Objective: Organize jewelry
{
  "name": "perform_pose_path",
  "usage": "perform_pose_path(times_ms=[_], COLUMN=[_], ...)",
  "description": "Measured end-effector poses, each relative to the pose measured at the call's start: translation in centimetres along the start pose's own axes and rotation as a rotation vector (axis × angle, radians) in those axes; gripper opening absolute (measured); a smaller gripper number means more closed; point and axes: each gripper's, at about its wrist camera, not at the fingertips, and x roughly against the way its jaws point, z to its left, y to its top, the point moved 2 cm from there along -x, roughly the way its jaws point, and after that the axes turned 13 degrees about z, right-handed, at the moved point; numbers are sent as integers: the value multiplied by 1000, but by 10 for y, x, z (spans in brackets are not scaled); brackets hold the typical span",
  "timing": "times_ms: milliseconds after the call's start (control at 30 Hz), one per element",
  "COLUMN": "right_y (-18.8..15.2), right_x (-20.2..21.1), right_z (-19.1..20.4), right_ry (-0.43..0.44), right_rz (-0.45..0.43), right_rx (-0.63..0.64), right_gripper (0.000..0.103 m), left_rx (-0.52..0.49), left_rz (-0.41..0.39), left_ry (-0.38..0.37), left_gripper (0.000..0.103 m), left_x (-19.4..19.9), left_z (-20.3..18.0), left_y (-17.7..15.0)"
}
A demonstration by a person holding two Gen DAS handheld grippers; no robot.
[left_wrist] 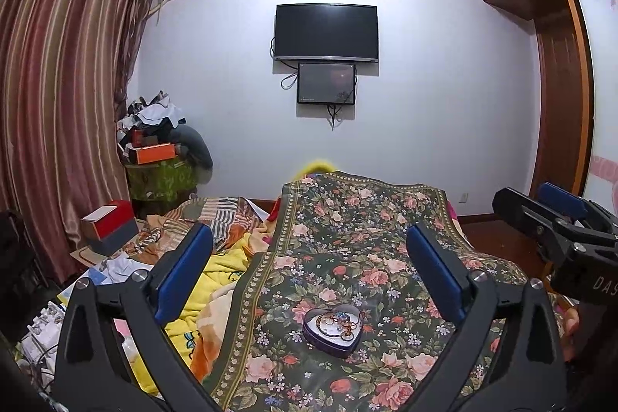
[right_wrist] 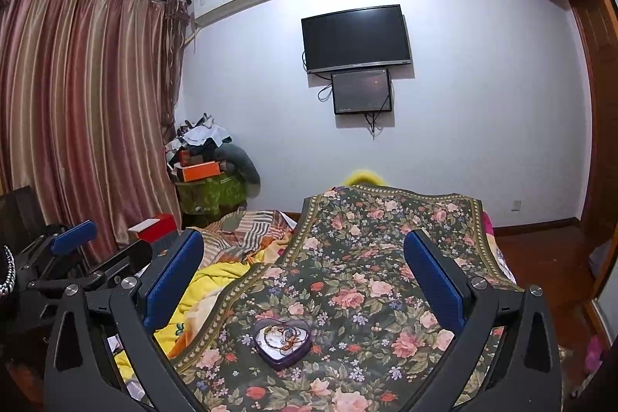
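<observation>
The only legible writing was "DAS" in white on the right gripper's black body at the edge of the left wrist view (the rest was cut off). The left gripper stood wide with nothing between its blue pads; the right gripper was equally wide and empty. The heart-shaped tin of tangled jewelry sat on the floral bedspread, near both grippers, with bare cloth all around it and crumpled yellow bedding just beyond the cloth's left edge.
</observation>
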Motion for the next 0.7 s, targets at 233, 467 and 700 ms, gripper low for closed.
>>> perform_pose_path(times_ms=[233, 467, 700], right_y=[1, 1, 0], right_x=[0, 0, 0], right_z=[-1, -3, -6], right_ry=[0, -8, -6], right_rz=[5, 6, 9], right_rx=[-5, -4, -9], right_gripper=[103, 103, 103], left_rx=[-5, 6, 11], left_rz=[5, 20, 24], left_ry=[2, -2, -2], left_gripper=[102, 102, 102], left_x=[-2, -6, -7], left_z=[-2, -2, -1], left_y=[0, -1, -2])
